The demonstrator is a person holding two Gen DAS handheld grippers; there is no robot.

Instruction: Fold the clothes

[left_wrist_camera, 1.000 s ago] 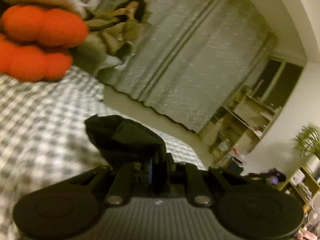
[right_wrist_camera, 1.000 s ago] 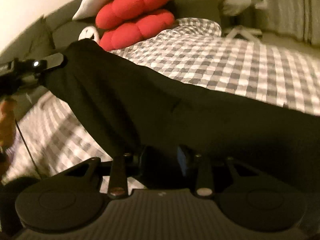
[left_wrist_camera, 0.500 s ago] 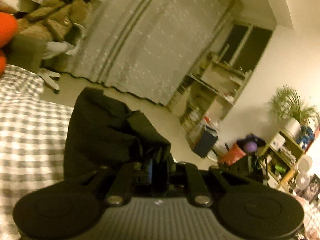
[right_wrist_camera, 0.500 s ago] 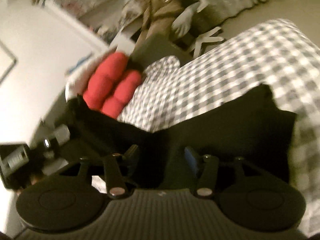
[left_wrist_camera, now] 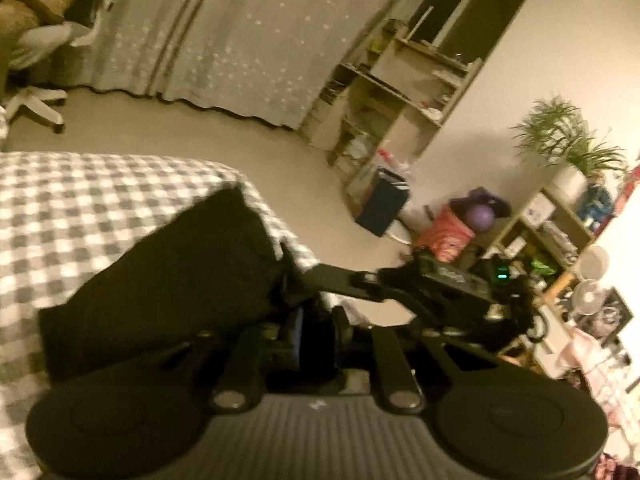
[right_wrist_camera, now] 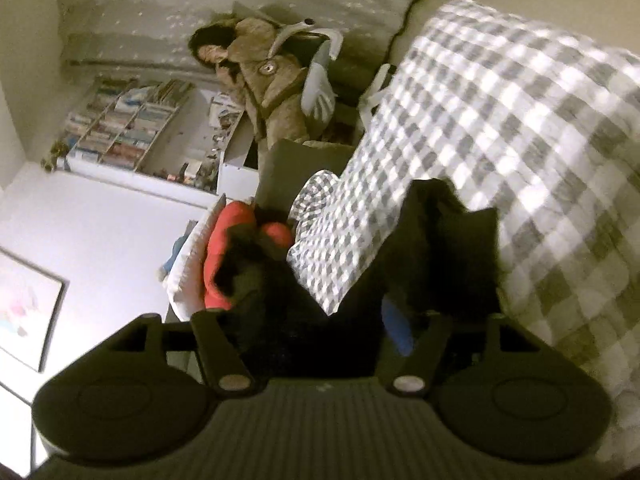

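Note:
A black garment [left_wrist_camera: 172, 280] lies folded over on the grey-and-white checked bed [left_wrist_camera: 80, 200], near the bed's corner. My left gripper [left_wrist_camera: 316, 336] is shut on the garment's near edge. The right gripper's body [left_wrist_camera: 436, 284] shows just to the right of it, its fingers reaching into the same edge. In the right wrist view the black garment [right_wrist_camera: 440, 256] bunches up in front of my right gripper [right_wrist_camera: 360, 320], which is shut on it, over the checked bed [right_wrist_camera: 520, 140].
A red cushion [right_wrist_camera: 224, 256] and white pillow [right_wrist_camera: 188, 264] lie at the bed's head. An office chair with a brown coat [right_wrist_camera: 272, 80] stands beside it. A shelf unit [left_wrist_camera: 392, 92], a dark box [left_wrist_camera: 384, 200] and a plant [left_wrist_camera: 568, 140] line the wall past the bed's corner.
Both grippers have carried the garment across the bed and come together near the bed's corner. The spread cloth is now doubled over. The left view has swung from the cushions towards the shelves.

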